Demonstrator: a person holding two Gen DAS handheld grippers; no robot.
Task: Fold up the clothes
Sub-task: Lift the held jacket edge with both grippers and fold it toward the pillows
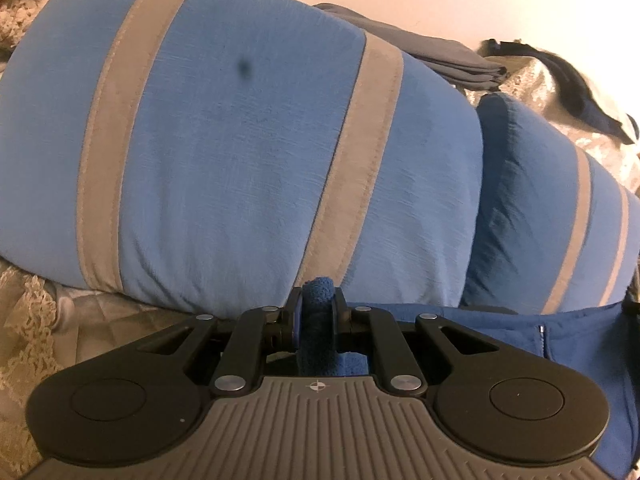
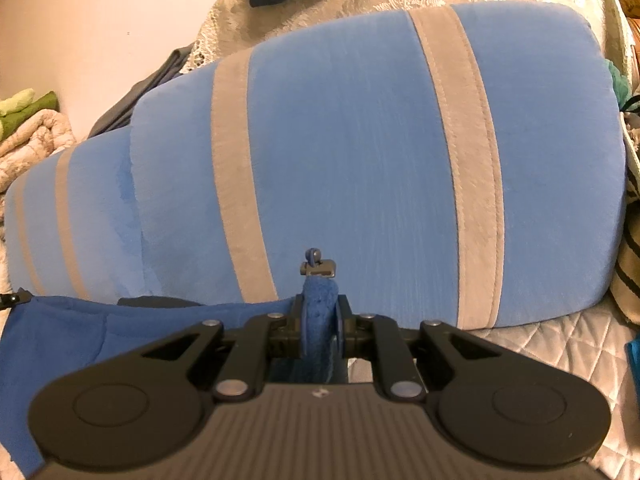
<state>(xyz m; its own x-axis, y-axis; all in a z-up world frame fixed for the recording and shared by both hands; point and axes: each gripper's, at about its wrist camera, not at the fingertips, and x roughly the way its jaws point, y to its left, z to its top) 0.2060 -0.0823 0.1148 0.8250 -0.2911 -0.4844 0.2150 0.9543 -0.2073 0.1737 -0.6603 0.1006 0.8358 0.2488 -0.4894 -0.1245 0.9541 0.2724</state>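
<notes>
Step in hand, as judged: a blue fleece garment is held up by two points of one edge, stretched between both tools above the front edge of the bed, ready for a fold. The left gripper is clamped on a bunched roll of the nubby blue pile, its jaws pressed close together with the cloth between them; the fabric runs off toward the other hand and carries a zip line. The right gripper is likewise clamped on a thick wad of the same fleece, with a small zip pull standing up just beyond the jaws. The next move probably calls for both hands to travel together at even tension, so that the edge lands straight and the thick pile does not slip from either grip. Toward the back edge of the bed lie two plump velvety cushions, blue with grey bands; the quilted bedcover is satiny, diamond-stitched and lace-trimmed. Folded dark clothes rest behind the cushions.
</notes>
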